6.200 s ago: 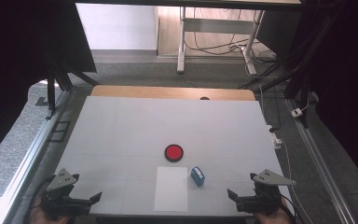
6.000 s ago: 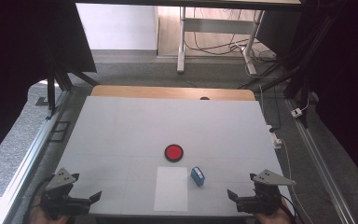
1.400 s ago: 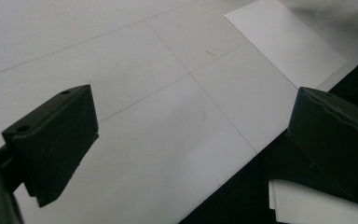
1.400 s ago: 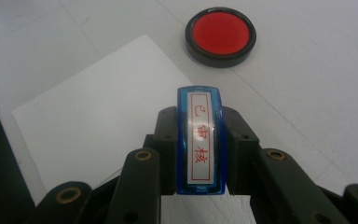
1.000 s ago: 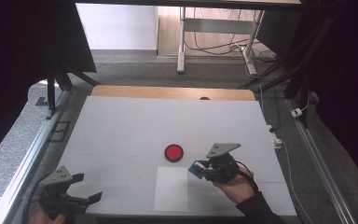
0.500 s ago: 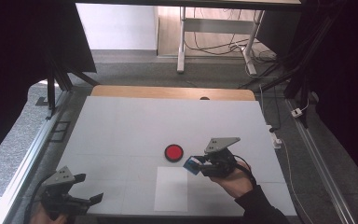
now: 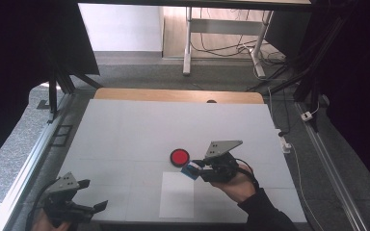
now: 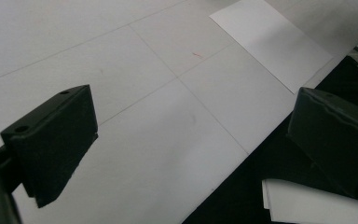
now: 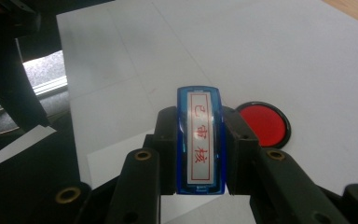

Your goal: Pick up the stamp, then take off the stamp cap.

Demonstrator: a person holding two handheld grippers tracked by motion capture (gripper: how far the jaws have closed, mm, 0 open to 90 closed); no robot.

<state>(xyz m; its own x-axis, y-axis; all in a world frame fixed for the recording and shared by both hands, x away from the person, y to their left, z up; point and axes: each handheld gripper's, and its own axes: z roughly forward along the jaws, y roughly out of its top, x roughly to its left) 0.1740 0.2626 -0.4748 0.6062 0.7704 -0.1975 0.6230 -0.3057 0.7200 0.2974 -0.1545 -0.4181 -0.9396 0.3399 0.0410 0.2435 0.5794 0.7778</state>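
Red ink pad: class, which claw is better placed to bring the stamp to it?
Right. The right claw already grips the blue stamp beside the red ink pad; the left claw sits open at the near corner.

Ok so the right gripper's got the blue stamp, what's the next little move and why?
Probably carry the blue stamp sideways over the red ink pad and lower it on. The right gripper is shut on the stamp, held off the table between the pad and the white sheet of paper. The pad lies open just beside it, so inking before pressing on the paper seems likely.
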